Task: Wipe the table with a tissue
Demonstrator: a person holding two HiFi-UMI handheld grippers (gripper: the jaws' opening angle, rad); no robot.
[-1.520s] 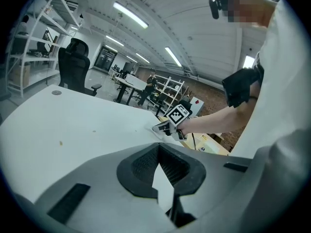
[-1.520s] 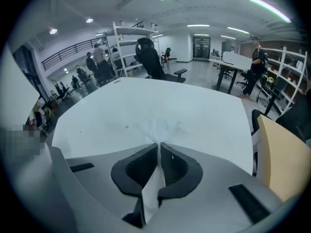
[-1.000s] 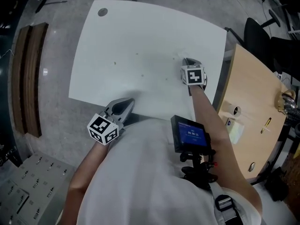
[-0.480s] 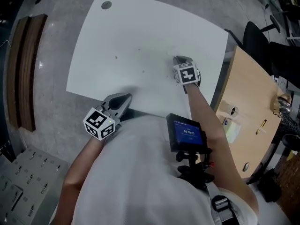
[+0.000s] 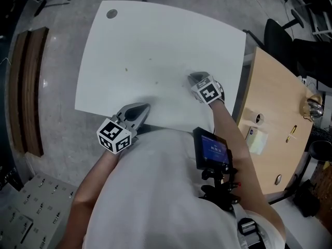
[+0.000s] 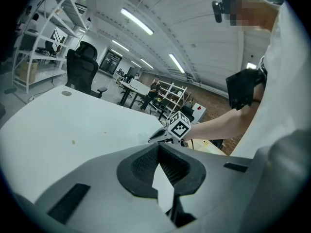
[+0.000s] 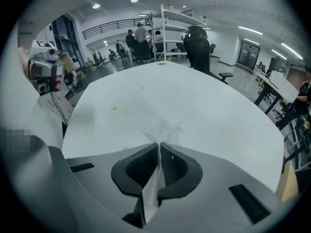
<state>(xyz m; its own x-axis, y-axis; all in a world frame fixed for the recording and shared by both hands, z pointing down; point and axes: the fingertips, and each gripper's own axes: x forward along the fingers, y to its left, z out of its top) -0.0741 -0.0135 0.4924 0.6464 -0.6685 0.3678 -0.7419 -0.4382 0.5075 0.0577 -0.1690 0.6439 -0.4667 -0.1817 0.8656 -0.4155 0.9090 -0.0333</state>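
Observation:
My right gripper (image 5: 194, 79) is shut on a white tissue (image 7: 161, 126), which fans out past the jaw tips onto the white table (image 5: 155, 35). That gripper (image 7: 159, 144) sits near the table's right front part. Small brownish specks (image 7: 114, 108) lie on the table ahead of it, and the specks (image 5: 126, 69) also show in the head view. My left gripper (image 5: 141, 109) is shut with nothing in it at the table's near edge, left of the right one. In the left gripper view, the left gripper (image 6: 158, 147) looks across the table at the right gripper's marker cube (image 6: 179, 125).
A wooden desk (image 5: 275, 102) stands to the right with a tape roll (image 5: 257, 119) and small items on it. A black chair (image 5: 282, 35) is behind it. A round cable hole (image 5: 111, 13) marks the table's far left corner. A wooden bench (image 5: 28, 87) is on the floor at left.
The right gripper has slid with the tissue a little toward the table's near edge. The left gripper has stayed at the near edge.

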